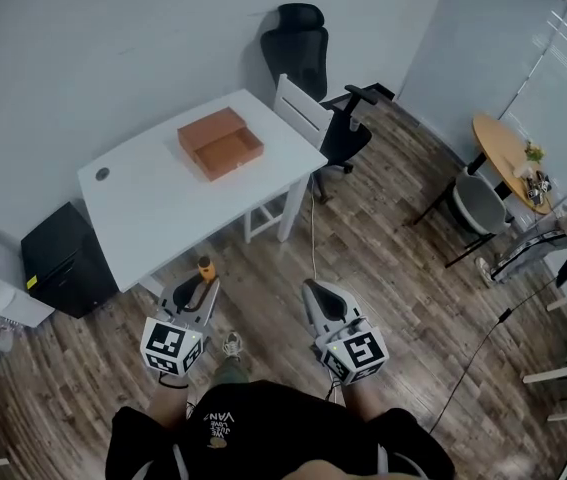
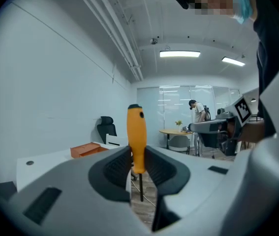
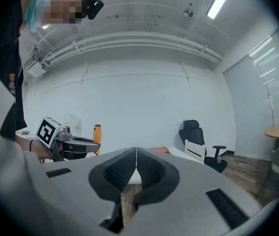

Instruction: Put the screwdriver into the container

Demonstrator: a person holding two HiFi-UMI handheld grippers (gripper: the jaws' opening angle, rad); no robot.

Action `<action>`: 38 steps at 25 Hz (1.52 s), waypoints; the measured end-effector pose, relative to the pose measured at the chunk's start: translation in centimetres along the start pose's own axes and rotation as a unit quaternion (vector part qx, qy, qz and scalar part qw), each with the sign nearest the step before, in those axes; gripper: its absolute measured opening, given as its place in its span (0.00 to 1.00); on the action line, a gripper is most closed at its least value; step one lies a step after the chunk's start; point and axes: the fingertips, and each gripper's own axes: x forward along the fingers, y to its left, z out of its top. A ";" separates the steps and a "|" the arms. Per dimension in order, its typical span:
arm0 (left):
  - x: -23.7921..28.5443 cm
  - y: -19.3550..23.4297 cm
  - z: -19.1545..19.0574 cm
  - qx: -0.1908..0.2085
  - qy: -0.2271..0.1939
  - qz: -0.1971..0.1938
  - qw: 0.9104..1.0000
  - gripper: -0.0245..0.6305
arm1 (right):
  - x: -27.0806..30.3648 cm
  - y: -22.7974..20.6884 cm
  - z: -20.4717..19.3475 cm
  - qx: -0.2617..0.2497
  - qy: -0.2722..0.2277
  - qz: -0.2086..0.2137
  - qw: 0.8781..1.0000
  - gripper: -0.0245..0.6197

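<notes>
An orange-handled screwdriver point(image 2: 136, 139) stands upright between the jaws of my left gripper point(image 2: 138, 163), which is shut on its handle; the dark shaft hangs below. In the head view the left gripper point(image 1: 199, 290) is held over the wood floor in front of the white desk point(image 1: 153, 218), the screwdriver point(image 1: 205, 268) poking up at its tip. An open orange container point(image 1: 221, 142) sits on the desk's far right part, well away from both grippers. My right gripper point(image 1: 321, 296) is shut with nothing in it, its pads point(image 3: 124, 168) pressed together. The left gripper point(image 3: 73, 144) also shows in the right gripper view.
A white chair point(image 1: 301, 118) and a black office chair point(image 1: 308, 53) stand by the desk's right end. A black box point(image 1: 63, 263) sits at its left. A round wooden table point(image 1: 508, 158) and a person point(image 1: 563, 228) are at the far right. A cable point(image 1: 312, 228) runs across the floor.
</notes>
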 end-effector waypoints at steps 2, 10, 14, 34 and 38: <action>1.0 1.3 0.1 0.000 0.000 0.000 1.000 0.17 | 1.5 -0.4 0.2 -0.001 0.000 0.002 1.000 0.06; 4.9 7.2 0.9 0.003 -0.005 -0.007 1.000 0.17 | 8.6 -1.7 0.9 -0.005 0.005 0.004 1.000 0.06; 6.4 10.3 1.0 0.005 -0.005 -0.007 1.000 0.17 | 11.6 -2.1 0.9 -0.002 0.003 0.000 1.000 0.06; 11.5 17.8 0.7 0.009 0.007 -0.043 0.999 0.17 | 20.3 -4.2 1.5 0.000 -0.004 -0.035 0.999 0.06; 12.6 18.1 0.7 0.006 0.005 -0.044 0.999 0.17 | 21.1 -5.0 1.4 0.000 -0.002 -0.034 0.999 0.06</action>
